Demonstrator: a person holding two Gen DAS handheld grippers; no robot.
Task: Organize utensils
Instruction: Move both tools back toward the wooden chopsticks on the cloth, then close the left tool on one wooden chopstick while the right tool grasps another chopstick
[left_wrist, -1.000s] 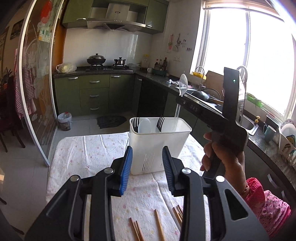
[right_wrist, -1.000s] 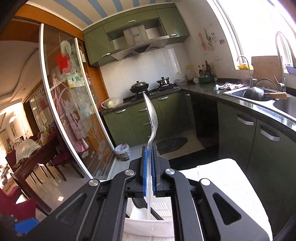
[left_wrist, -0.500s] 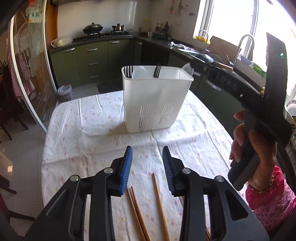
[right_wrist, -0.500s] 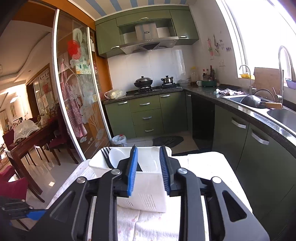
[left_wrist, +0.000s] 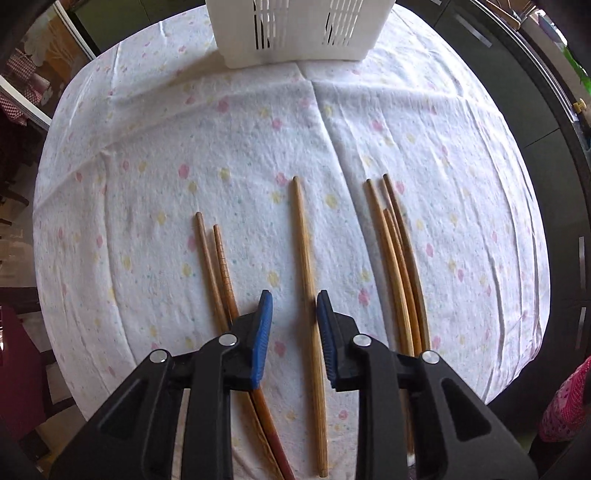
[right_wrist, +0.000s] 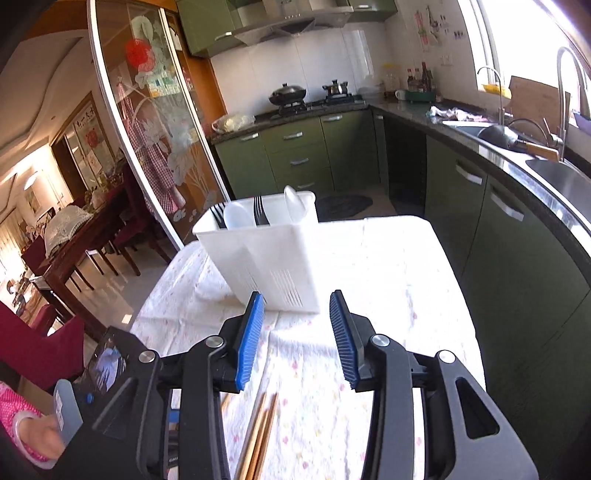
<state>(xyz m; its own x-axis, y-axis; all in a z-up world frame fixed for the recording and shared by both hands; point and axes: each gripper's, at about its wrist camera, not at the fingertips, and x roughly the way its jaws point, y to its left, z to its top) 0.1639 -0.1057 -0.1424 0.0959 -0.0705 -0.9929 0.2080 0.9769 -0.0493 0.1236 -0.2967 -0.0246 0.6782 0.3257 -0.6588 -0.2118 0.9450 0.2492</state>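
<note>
Between the blue ribbed pads of the left gripper (left_wrist: 294, 308) lies a single light-brown wooden chopstick (left_wrist: 307, 280), running lengthwise away from the camera on the white flower-print tablecloth (left_wrist: 229, 147). The jaws have just been closing around it; the right-hand pad sits very close to the stick, perhaps grazing it, while a clear gap remains on the other side, so it is not gripped. Left of that gripper a pair of darker reddish-brown chopsticks (left_wrist: 218, 269) passes under the left finger, and to the right a bundle of three or four tan chopsticks (left_wrist: 400, 266) lies well apart from the pads. At the top edge stands the lower part of the white slotted plastic utensil caddy (left_wrist: 295, 33).

Over the same table, the right gripper (right_wrist: 297, 332) hangs with its jaws partly apart and nothing between them, having just been opening. Its view shows what the left view cuts off: the caddy's open top, holding black plastic forks (right_wrist: 259, 211) and white plastic spoons (right_wrist: 293, 203). It also catches the body of the left gripper at lower left, a hand (right_wrist: 37, 443) with a pale bangle and pink sleeve on it, plus two chopstick ends below the jaws. The left view alone shows the chopsticks' full spread.
</note>
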